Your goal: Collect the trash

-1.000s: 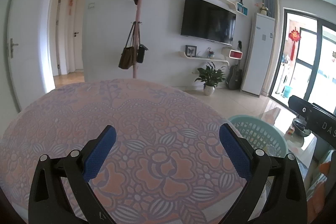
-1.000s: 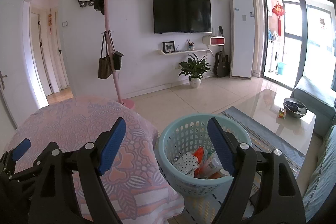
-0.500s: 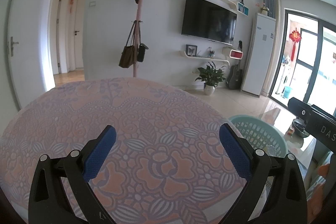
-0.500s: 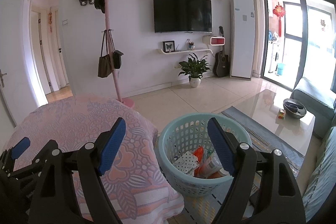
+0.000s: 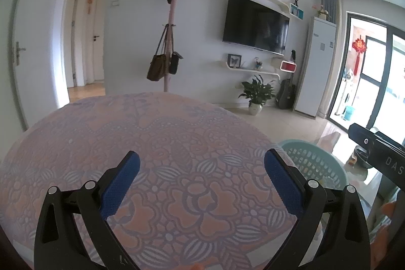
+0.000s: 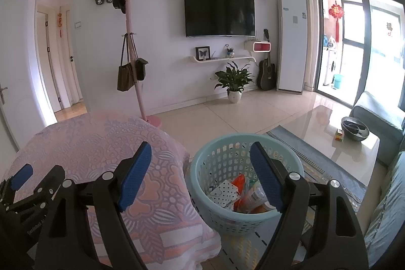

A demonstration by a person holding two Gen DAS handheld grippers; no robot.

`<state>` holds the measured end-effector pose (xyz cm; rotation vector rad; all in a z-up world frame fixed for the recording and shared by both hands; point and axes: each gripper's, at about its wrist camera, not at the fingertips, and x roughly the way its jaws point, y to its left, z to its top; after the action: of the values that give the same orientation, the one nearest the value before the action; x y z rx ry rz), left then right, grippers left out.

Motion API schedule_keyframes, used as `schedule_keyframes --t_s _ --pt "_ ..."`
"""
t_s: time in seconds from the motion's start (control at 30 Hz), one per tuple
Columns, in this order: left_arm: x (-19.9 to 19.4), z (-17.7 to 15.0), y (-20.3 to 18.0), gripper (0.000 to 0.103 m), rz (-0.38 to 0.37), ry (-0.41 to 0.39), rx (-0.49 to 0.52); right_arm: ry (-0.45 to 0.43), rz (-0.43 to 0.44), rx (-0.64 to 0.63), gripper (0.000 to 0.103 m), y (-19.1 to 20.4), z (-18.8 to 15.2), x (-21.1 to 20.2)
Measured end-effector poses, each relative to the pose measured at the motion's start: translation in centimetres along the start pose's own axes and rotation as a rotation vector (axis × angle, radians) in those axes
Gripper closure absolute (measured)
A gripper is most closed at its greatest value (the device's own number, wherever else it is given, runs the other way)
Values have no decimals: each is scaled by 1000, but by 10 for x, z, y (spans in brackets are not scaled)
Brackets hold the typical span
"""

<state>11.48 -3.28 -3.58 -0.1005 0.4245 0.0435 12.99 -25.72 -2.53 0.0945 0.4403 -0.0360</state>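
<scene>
A light teal plastic basket [image 6: 222,151] stands on the floor right of the table and holds several pieces of trash [image 6: 225,194], among them a dotted wrapper and orange packs. It shows at the right in the left wrist view [image 5: 314,161]. My right gripper [image 6: 200,168] is open and empty, held above the table's right edge and the basket's near rim. My left gripper [image 5: 201,173] is open and empty above the table with the pink floral cloth [image 5: 152,133]. No trash shows on the cloth.
A glass coffee table [image 6: 349,141] with a dark bowl [image 6: 354,128] stands right of the basket, with a grey rug [image 6: 316,161] and a sofa [image 6: 387,194] nearby. A coat rack [image 6: 131,47], a potted plant [image 6: 234,82] and a TV [image 6: 219,13] are at the far wall.
Both views have shifted very slightly. Both grippers stay open and empty, and the basket and trash have not moved.
</scene>
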Motion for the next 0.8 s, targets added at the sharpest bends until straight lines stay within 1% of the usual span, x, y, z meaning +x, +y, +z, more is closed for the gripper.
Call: schedule_keyframes --t_s 0.23,0.6,0.8 --pt "-4 -1 -12 8 15 -10 27 -1 1 3 27 -1 -3 1" --pt "-7 0 -17 8 27 -14 39 -4 -7 15 27 -2 0 -1" --pt "-16 10 -15 8 26 -13 27 -18 -2 8 27 -1 6 -8"
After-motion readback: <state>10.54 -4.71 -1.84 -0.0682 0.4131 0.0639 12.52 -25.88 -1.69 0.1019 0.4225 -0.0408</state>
